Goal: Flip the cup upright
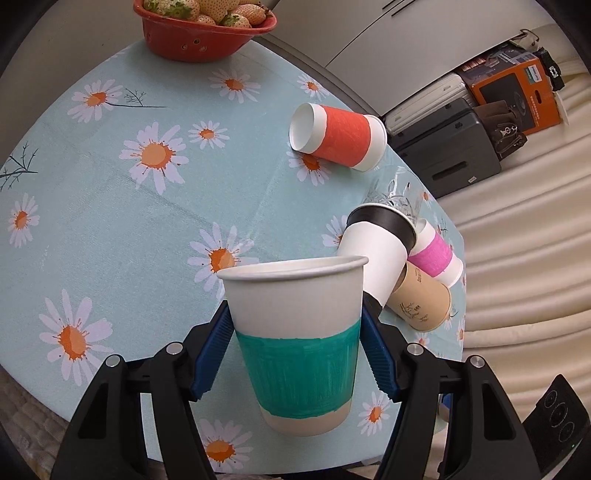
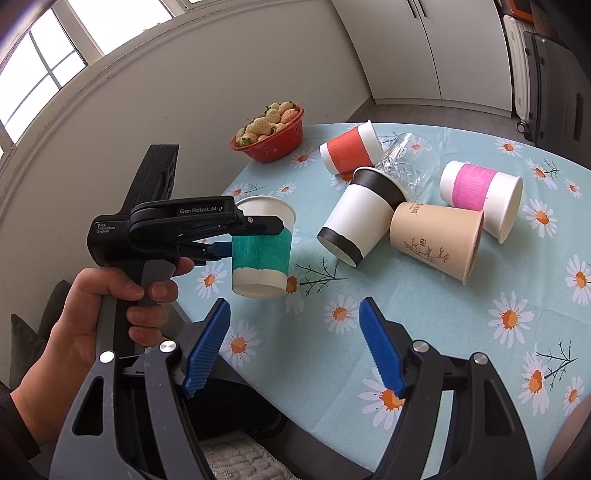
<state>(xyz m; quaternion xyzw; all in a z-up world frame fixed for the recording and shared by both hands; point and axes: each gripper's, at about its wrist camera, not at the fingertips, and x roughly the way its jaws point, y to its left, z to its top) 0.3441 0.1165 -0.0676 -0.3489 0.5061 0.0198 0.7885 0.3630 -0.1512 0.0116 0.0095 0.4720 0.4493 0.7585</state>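
Note:
My left gripper (image 1: 295,325) is shut on a white paper cup with a green band (image 1: 295,343). The cup is upright, mouth up, held a little above the table; it also shows in the right wrist view (image 2: 262,251). My right gripper (image 2: 295,339) is open and empty over the table's near edge, below that cup. Other cups lie on their sides: an orange-banded one (image 1: 340,136), a black-banded one (image 1: 376,243), a pink-banded one (image 1: 436,254) and a brown one (image 1: 424,299).
A red bowl of pale strawberries (image 1: 203,26) stands at the table's far side. A clear glass (image 2: 410,162) lies among the cups. The daisy-print tablecloth (image 1: 110,206) covers a round table. Suitcases and boxes (image 1: 461,140) stand on the floor beyond.

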